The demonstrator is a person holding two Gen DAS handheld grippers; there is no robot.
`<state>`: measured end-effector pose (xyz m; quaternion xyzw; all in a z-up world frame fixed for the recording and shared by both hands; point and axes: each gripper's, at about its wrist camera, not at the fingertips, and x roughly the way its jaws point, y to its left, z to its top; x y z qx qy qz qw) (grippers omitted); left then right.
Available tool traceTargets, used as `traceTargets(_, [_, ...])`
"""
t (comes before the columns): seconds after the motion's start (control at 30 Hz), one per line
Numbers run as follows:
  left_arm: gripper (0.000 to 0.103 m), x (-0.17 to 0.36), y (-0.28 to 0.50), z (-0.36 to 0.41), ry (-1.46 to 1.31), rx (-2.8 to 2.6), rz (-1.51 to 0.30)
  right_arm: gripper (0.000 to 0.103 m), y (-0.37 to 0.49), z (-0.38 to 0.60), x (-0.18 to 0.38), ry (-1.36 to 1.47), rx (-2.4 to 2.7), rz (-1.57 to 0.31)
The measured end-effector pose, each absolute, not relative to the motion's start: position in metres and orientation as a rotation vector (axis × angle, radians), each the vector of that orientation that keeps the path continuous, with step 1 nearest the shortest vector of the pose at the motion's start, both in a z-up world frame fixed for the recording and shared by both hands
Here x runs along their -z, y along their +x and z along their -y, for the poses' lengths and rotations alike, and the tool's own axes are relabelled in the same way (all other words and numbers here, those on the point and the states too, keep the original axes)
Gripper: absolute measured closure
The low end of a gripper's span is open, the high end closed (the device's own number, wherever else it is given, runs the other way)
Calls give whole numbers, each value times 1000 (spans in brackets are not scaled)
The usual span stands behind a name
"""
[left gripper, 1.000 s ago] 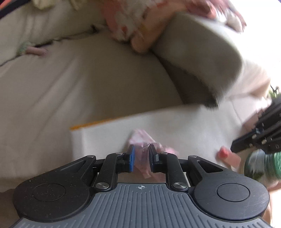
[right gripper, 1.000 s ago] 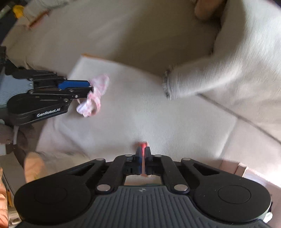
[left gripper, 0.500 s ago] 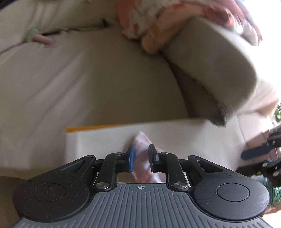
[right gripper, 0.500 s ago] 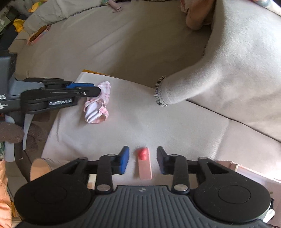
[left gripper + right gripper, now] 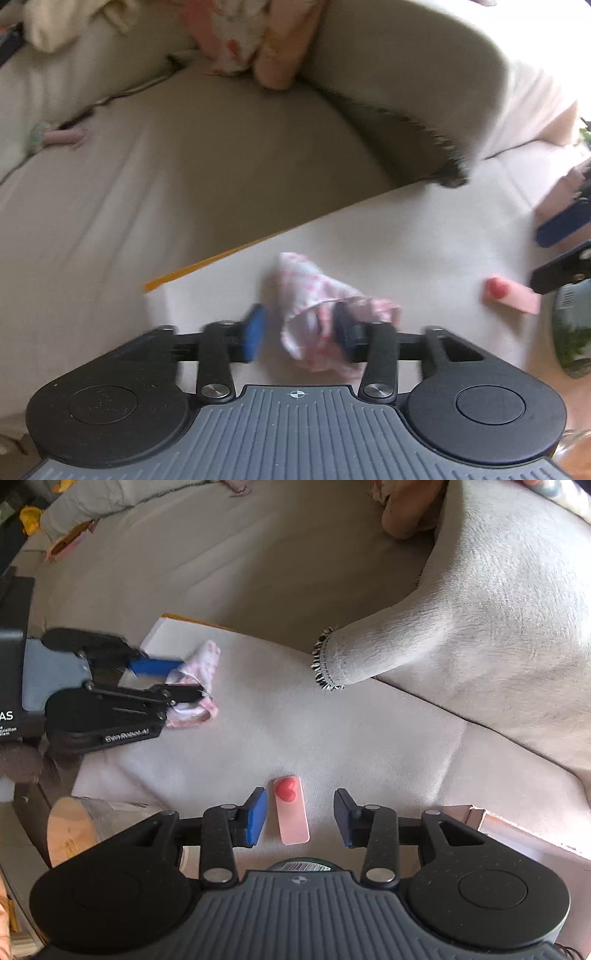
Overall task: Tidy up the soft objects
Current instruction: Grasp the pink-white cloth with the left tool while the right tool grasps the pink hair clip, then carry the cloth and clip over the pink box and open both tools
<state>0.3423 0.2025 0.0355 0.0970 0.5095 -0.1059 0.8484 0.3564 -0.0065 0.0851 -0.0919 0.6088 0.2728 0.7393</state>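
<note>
Right wrist view: both grippers, left (image 5: 184,679) & right (image 5: 299,818), opening to leave crumpled pink-checked cloth (image 5: 199,679) by white sheet's (image 5: 332,738) far-left corner, pink heart-topped strip (image 5: 291,812) at near edge, neither gripped

draped blanket (image 5: 461,627) (fringed corner) overhanging white cloth (image 5: 332,738)

Motion blur smears the pink checked cloth (image 5: 325,314) and grey blanket (image 5: 406,85).
</note>
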Motion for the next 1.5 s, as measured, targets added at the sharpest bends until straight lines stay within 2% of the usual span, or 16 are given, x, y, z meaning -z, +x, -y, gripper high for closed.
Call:
traceTargets(0.27, [46,-38,354,-217,-83,357,-1087,60,359,-6,-80,-181,-584,-1333])
traceTargets(0.43, [47,-39,350,-196,18,366,-1064,54,358,-6,-87,-196,-562,-1332])
traceTargets(0.5, [60,-38,347,-193,65,350,-1048,53,359,-8,-88,-199,-550,-1342])
traceTargets(0.53, [86,-37,345,-196,71,336,-1042,53,360,-11,-86,-200,-542,-1353])
traceTargets(0.57, [93,-37,342,-201,49,333,-1049,53,361,-13,-85,-204,-532,-1366])
traceTargets(0.67, [92,-36,332,-228,-74,359,-1036,53,362,-24,-76,-225,-511,-1398])
traceTargets(0.87, [92,-44,292,-267,-140,336,-969,55,363,-48,-51,-280,-468,-1491])
traceTargets(0.9, [92,-47,284,-274,-154,335,-955,58,363,-53,-47,-298,-450,-1496])
traceTargets(1.03, [92,-59,257,-292,-197,331,-910,84,357,-66,-38,-374,-428,-1488])
traceTargets(1.1, [92,-67,248,-296,-196,317,-893,84,350,-71,-42,-390,-455,-1466])
traceTargets(1.27, [92,-106,226,-302,-203,245,-810,84,325,-68,-87,-360,-514,-1341])
traceTargets(1.5, [92,-191,185,-263,-119,206,-659,84,266,-6,-205,-248,-605,-1062])
